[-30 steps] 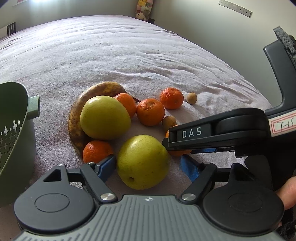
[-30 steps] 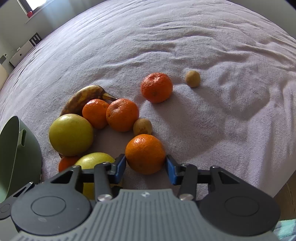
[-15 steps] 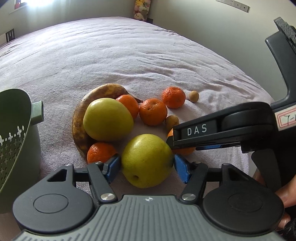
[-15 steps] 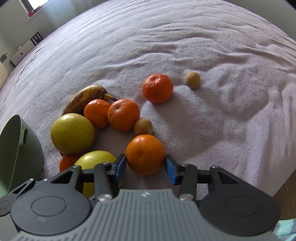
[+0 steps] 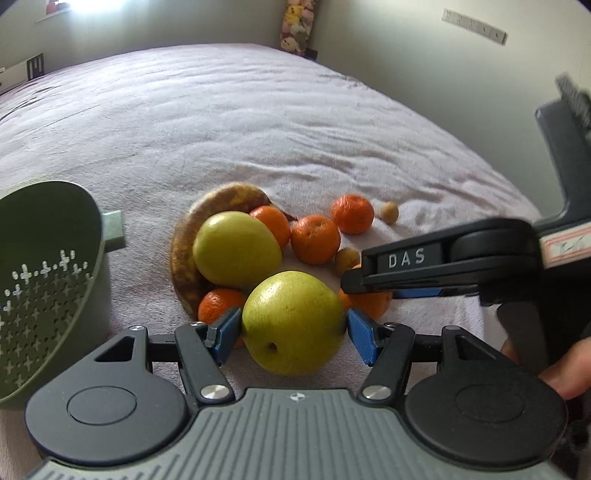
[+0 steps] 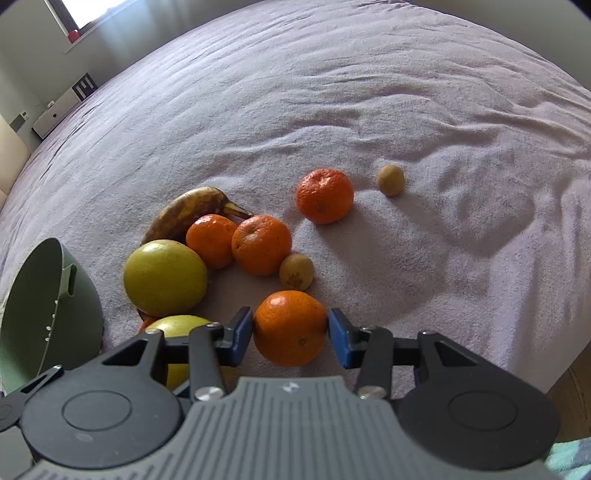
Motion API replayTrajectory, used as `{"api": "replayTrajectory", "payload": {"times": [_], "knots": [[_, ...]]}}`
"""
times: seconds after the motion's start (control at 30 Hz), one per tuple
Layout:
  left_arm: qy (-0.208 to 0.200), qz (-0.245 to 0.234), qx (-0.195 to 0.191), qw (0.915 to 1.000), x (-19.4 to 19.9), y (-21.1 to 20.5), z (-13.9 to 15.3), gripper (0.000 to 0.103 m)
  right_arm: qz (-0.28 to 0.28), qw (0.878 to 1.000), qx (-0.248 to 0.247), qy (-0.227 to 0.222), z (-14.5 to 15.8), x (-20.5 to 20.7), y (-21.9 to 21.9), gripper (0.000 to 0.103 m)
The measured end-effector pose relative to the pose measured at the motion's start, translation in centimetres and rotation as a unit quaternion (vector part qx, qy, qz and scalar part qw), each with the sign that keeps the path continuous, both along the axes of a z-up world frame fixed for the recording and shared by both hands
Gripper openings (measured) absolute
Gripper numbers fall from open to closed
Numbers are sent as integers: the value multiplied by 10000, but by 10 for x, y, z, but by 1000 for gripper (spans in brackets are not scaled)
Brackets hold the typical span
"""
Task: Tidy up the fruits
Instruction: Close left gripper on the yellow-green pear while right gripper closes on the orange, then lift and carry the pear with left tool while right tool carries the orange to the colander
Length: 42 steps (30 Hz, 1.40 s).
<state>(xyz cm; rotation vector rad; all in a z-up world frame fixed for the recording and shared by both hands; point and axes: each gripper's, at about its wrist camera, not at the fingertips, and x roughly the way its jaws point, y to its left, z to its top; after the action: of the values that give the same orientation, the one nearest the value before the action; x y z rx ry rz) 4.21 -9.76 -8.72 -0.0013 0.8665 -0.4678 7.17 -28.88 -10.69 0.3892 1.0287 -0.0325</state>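
Observation:
My left gripper [image 5: 293, 330] is shut on a yellow-green apple [image 5: 291, 321], its blue pads touching both sides. My right gripper [image 6: 290, 332] is shut on an orange [image 6: 290, 326]; it shows in the left wrist view [image 5: 369, 302] under the right gripper's black finger. On the bed lie a second yellow-green apple [image 6: 164, 275], a browned banana [image 6: 188, 212], several more oranges [image 6: 260, 243] and two small brown fruits [image 6: 296, 271]. A green colander [image 5: 40, 273] stands at the left, also in the right wrist view [image 6: 44, 314].
The fruits lie on a wide lilac bedspread [image 6: 332, 92] with wrinkles. The bed's right edge [image 6: 565, 365] is close to the right gripper. A wall [image 5: 406, 55] and a soft toy [image 5: 297, 26] are behind the bed.
My left gripper has closed from open onto the near apple and now holds it, slightly raised. The right gripper's pads have drawn in against the orange.

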Motion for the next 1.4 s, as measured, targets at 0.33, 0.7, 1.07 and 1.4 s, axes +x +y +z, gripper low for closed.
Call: {"api": "replayTrajectory", "payload": {"times": [0.33,0.7,1.07,1.4], "knots": [[-412,528,-182,9976,-12,33,35,72,234,9986,176,-433,25,-8,11,42],[-846,1234,-430,9878,-17,81,74,72,844,9907,357,-1005,56,-13,47,42],[-459,2052,-389,9769,4,151,82,72,2297,9627,-16,-1431,90,-10,130,42],[188,2365,-202,9712,24,185,56,72,3960,9017,-1087,-1350,88,7,208,41]]}}
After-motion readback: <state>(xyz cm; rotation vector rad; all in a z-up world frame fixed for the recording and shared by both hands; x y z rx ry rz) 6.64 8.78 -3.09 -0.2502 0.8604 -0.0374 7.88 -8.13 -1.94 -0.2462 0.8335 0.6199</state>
